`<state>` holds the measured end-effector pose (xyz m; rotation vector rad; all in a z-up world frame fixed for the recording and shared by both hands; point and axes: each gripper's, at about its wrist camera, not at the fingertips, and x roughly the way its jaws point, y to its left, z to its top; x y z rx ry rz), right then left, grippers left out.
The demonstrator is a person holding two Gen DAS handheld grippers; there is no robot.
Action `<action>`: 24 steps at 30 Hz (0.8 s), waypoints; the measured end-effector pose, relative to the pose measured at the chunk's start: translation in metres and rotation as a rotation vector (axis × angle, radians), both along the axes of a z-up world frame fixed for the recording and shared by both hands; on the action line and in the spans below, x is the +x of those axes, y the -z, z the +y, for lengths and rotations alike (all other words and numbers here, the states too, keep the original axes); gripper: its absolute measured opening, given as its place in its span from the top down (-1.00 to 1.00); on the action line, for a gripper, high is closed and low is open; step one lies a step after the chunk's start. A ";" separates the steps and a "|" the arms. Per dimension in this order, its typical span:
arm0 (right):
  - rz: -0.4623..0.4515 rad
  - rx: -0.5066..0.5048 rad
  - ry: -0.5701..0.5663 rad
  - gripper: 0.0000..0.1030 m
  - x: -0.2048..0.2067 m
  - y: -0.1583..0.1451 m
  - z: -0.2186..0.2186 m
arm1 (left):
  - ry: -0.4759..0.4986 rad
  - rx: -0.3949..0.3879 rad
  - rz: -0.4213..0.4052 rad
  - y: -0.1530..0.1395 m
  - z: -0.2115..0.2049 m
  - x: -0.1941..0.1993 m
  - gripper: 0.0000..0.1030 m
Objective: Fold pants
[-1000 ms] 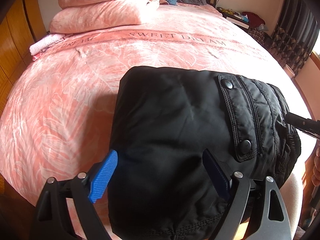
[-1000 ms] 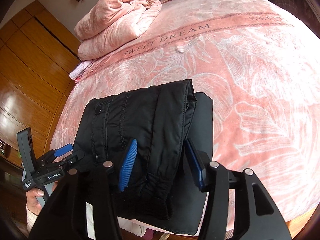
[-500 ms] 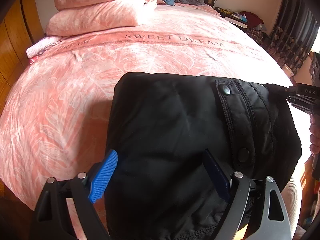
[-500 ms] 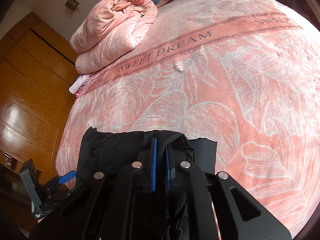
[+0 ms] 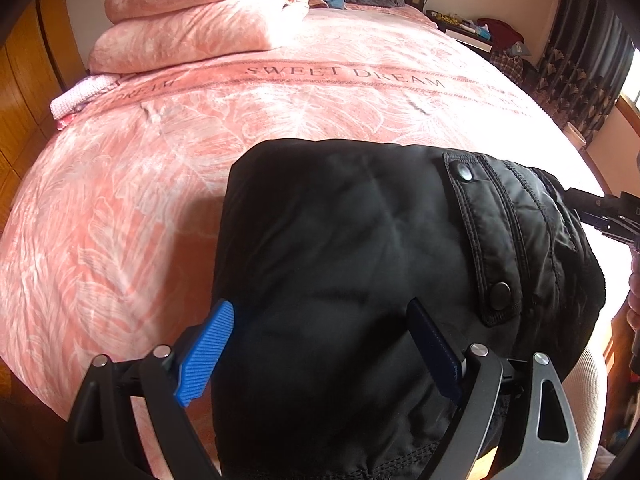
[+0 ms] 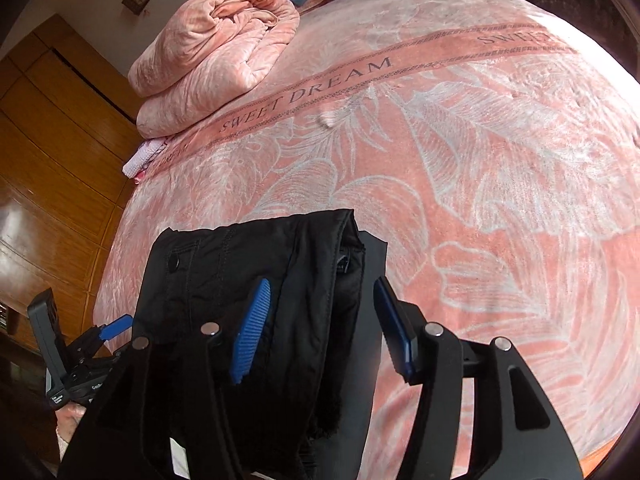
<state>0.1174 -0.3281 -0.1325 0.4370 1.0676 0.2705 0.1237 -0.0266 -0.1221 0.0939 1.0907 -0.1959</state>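
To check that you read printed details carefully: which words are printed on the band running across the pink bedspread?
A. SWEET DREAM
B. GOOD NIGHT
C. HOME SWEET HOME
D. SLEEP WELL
A: the darker band across the pink bedspread carries the capital letters SWEET DREAM, readable in both wrist views, beyond the folded black pants.

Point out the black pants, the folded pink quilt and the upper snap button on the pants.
black pants (image 5: pixel 340 264), left wrist view, on the smooth top panel.
folded pink quilt (image 6: pixel 216 48), right wrist view, on its rolled upper layer.
upper snap button (image 5: pixel 464 171), left wrist view, on its round cap.
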 end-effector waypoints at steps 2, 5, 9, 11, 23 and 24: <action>0.008 0.008 -0.012 -0.15 -0.018 -0.002 0.000 | 0.003 0.008 -0.009 -0.002 0.001 -0.005 -0.72; 0.008 0.000 -0.042 -0.17 -0.043 -0.005 0.007 | 0.015 0.011 -0.011 -0.004 -0.002 -0.013 -0.72; 0.043 -0.018 -0.071 -0.17 -0.066 0.000 0.019 | 0.028 0.004 -0.005 -0.002 -0.008 -0.023 -0.73; 0.048 -0.024 -0.094 0.16 -0.074 0.004 0.025 | 0.025 -0.001 0.001 0.000 -0.010 -0.026 -0.73; 0.102 -0.006 -0.096 0.39 -0.081 0.019 0.028 | 0.015 0.002 0.012 0.005 -0.009 -0.033 -0.79; 0.106 -0.003 -0.097 0.39 -0.081 0.022 0.029 | 0.015 0.007 0.013 0.007 -0.008 -0.031 -0.80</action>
